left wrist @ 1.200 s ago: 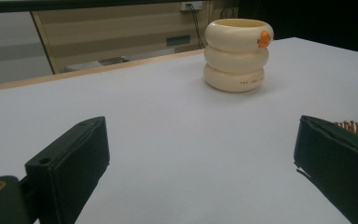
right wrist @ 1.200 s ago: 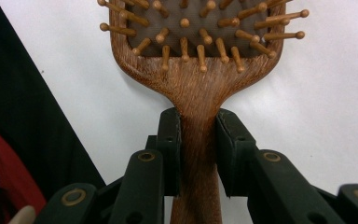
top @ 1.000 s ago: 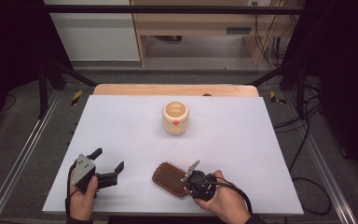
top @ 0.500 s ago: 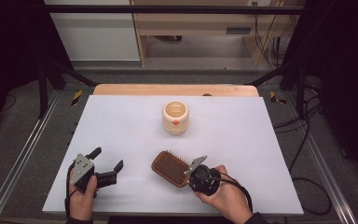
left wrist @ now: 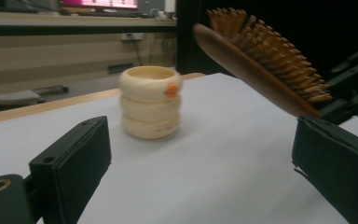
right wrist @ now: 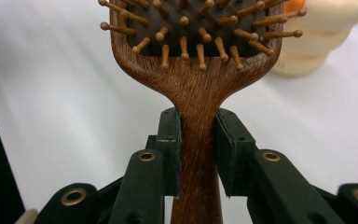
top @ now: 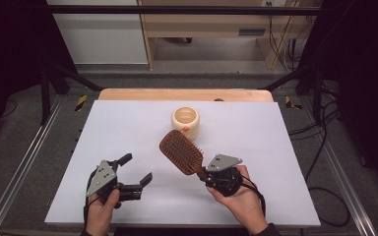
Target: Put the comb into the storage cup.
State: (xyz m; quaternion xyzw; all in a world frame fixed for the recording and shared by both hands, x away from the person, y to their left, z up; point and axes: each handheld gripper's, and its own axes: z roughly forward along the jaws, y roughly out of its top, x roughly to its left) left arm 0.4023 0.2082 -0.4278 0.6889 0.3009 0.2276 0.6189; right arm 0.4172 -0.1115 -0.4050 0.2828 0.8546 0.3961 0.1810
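Note:
A brown wooden hairbrush (top: 181,151) with peg bristles is lifted off the white table (top: 103,128), its head tilted up toward a cream ribbed cup (top: 185,122). My right gripper (top: 204,173) is shut on the brush's handle (right wrist: 197,154), both pads pressed against its sides. The brush head (left wrist: 256,60) hangs in the air in the left gripper view, right of the cup (left wrist: 150,102). My left gripper (top: 137,169) is open near the table's front left, with nothing between its fingers (left wrist: 74,158).
The cup has an orange spot on its side and stands at the table's middle back. A wooden strip (top: 184,94) runs along the far edge. Metal rails (top: 19,167) flank the table; cables (top: 320,147) trail at the right.
The right gripper has lifted the hairbrush off the table and swung its head up toward the cup. The left gripper has shifted to the right and risen slightly, still open.

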